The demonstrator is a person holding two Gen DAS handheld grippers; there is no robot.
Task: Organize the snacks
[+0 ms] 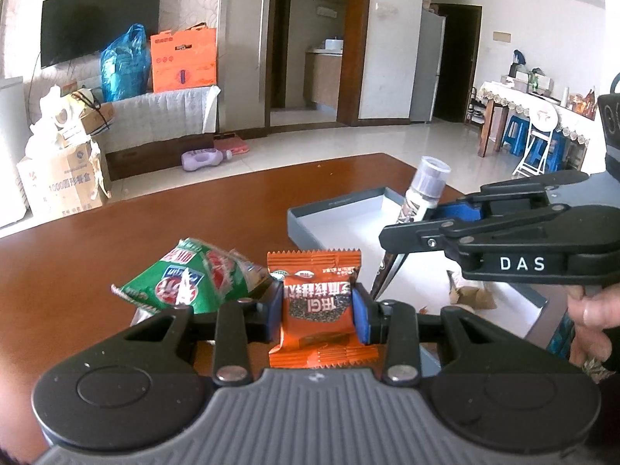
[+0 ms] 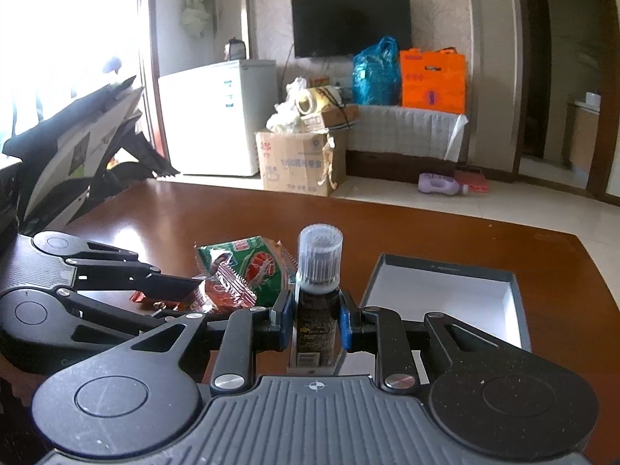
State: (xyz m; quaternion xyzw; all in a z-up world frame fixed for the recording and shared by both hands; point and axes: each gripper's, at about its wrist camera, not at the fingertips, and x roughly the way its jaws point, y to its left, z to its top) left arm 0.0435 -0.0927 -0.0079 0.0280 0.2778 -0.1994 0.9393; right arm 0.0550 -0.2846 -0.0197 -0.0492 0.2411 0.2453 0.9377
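My left gripper (image 1: 317,312) is shut on an orange snack packet (image 1: 317,306), held above the brown table. A green snack bag (image 1: 186,281) lies just left of it. My right gripper (image 2: 313,319) is shut on a dark bottle with a clear ribbed cap (image 2: 318,271), held upright at the left edge of the open grey box (image 2: 445,267). In the left wrist view the right gripper (image 1: 410,228) holds that bottle (image 1: 424,190) over the box (image 1: 348,224). A brown-wrapped snack (image 1: 471,294) lies inside the box. The left gripper's fingers (image 2: 166,285) show in the right wrist view, beside the green bag (image 2: 252,267).
The brown table (image 2: 562,310) ends at the far side and right. A black and white object (image 2: 77,147) stands at the table's left edge. Beyond are a white fridge (image 2: 217,116), cardboard boxes (image 2: 298,162) and a cluttered bench.
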